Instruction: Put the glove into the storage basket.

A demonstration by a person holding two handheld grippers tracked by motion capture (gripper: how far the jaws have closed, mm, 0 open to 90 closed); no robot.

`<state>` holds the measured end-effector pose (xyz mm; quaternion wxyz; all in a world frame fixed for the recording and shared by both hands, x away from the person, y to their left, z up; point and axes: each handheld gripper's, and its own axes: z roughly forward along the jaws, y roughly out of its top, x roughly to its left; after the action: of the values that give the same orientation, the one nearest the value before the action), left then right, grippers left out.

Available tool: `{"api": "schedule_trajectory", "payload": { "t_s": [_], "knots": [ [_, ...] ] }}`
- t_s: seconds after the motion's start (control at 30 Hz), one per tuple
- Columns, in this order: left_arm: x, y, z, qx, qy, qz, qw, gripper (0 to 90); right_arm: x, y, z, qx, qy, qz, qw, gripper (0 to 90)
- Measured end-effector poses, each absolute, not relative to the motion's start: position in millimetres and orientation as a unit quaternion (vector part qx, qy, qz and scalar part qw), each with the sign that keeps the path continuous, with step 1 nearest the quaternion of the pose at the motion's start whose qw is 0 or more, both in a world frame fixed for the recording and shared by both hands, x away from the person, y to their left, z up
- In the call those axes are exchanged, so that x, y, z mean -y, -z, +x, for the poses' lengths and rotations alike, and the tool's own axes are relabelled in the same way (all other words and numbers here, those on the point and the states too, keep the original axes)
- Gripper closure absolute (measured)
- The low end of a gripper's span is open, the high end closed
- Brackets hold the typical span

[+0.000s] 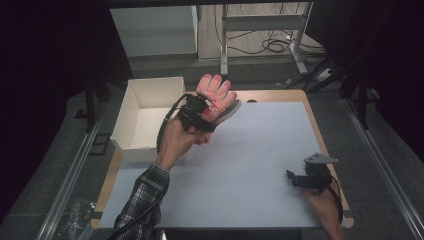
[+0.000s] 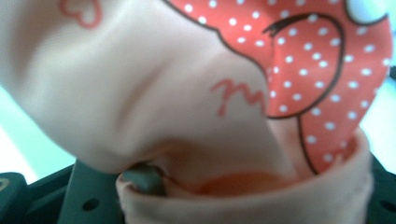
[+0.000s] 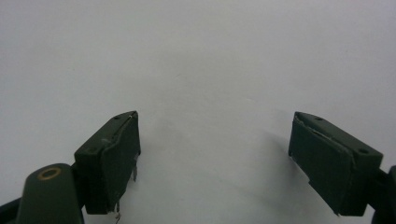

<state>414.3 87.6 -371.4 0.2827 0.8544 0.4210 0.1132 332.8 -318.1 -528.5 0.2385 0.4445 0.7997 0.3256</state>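
A pink glove (image 1: 216,92) with red polka-dot patches is held up over the table's back left corner, its fingers pointing away from me. My left gripper (image 1: 204,114) is shut on its cuff. In the left gripper view the glove (image 2: 187,93) sits right against the camera, its folded cuff bunched over the jaws, with red dotted fabric at the upper right. My right gripper (image 1: 295,179) rests low near the table's front right, pointing left. In the right gripper view that gripper (image 3: 215,158) stands open, its jaws wide apart over bare tabletop with nothing between them.
An open white box (image 1: 131,145) stands at the table's left edge, just left of the raised glove. The pale grey table top (image 1: 250,165) has wooden edges. Behind it are metal table legs and floor cables (image 1: 272,45).
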Motion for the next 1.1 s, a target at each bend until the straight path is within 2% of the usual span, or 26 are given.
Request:
{"api": "schedule_trajectory", "payload": {
  "t_s": [0.53, 1.1],
  "knots": [
    [-151, 349, 426, -0.493, -0.142, 0.812, 0.279, 40.0, 318, 528, 333, -0.799, -0.326, 0.445, 0.239, 16.9],
    [-217, 359, 432, -0.574, -0.159, 0.758, 0.267, 39.3, 318, 528, 333, -0.799, -0.326, 0.445, 0.239, 16.9]
  ]
}}
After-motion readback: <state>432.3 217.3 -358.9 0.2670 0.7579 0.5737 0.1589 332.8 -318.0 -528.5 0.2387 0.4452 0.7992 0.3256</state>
